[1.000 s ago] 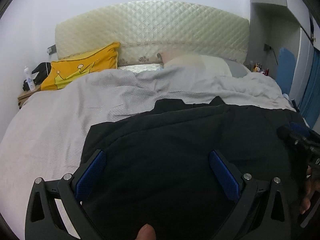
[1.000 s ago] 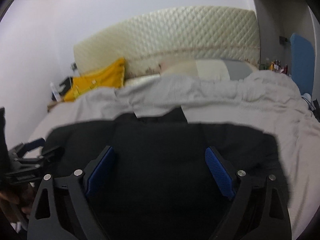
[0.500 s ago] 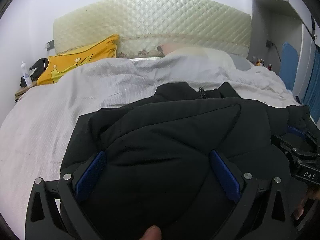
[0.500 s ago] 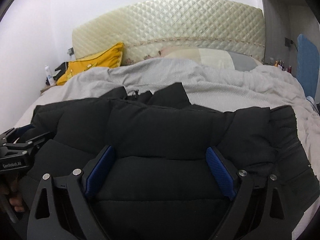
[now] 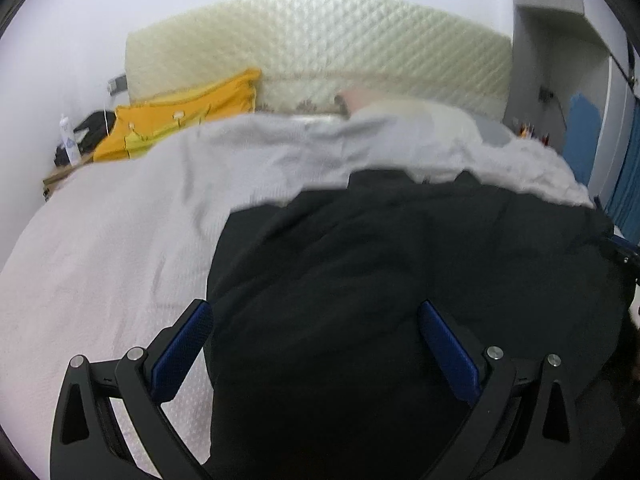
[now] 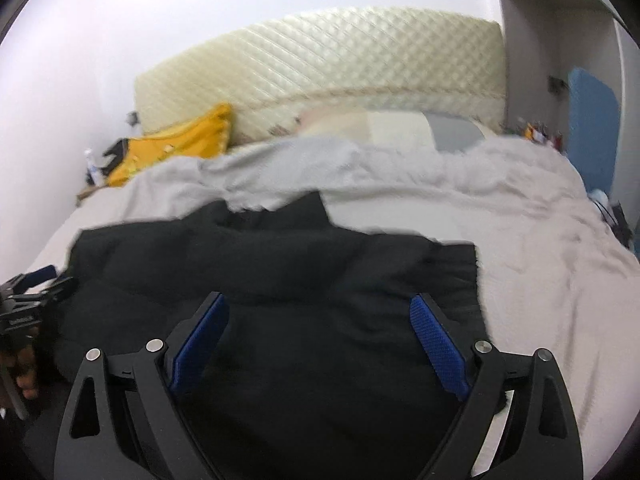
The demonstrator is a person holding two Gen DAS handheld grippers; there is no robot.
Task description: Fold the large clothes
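Lying spread across a grey bedspread (image 5: 120,260), black padded jacket (image 5: 400,280), filling the centre and lower right of the left wrist frame and the centre and lower left of the right wrist frame (image 6: 280,300). Collar notch pointing toward the upper centre in both views. Left gripper (image 5: 316,340) at the bottom of its frame, blue pads spread wide, nothing clamped between them; left pad (image 5: 182,354) over bare bedspread just beside the jacket's edge, right pad over black fabric. Right gripper (image 6: 320,336) at the bottom of its frame, likewise splayed wide and empty, both pads (image 6: 438,346) over the jacket. Contact between fingertips and fabric not discernible. Left gripper also seen at the left edge of the right wrist frame (image 6: 28,300), beside the jacket's left edge; right gripper barely seen at the right edge of the left wrist frame. Quilted cream headboard (image 5: 320,52) across the upper centre, against a white wall. Yellow pillow (image 5: 180,120) at the upper left, leaning on the headboard. Pale pillows (image 6: 380,128) right of it at upper centre. White bottle (image 5: 68,140) on a nightstand at the far left. Blue panel (image 6: 592,120) at the upper right. Both frames softened by motion blur.
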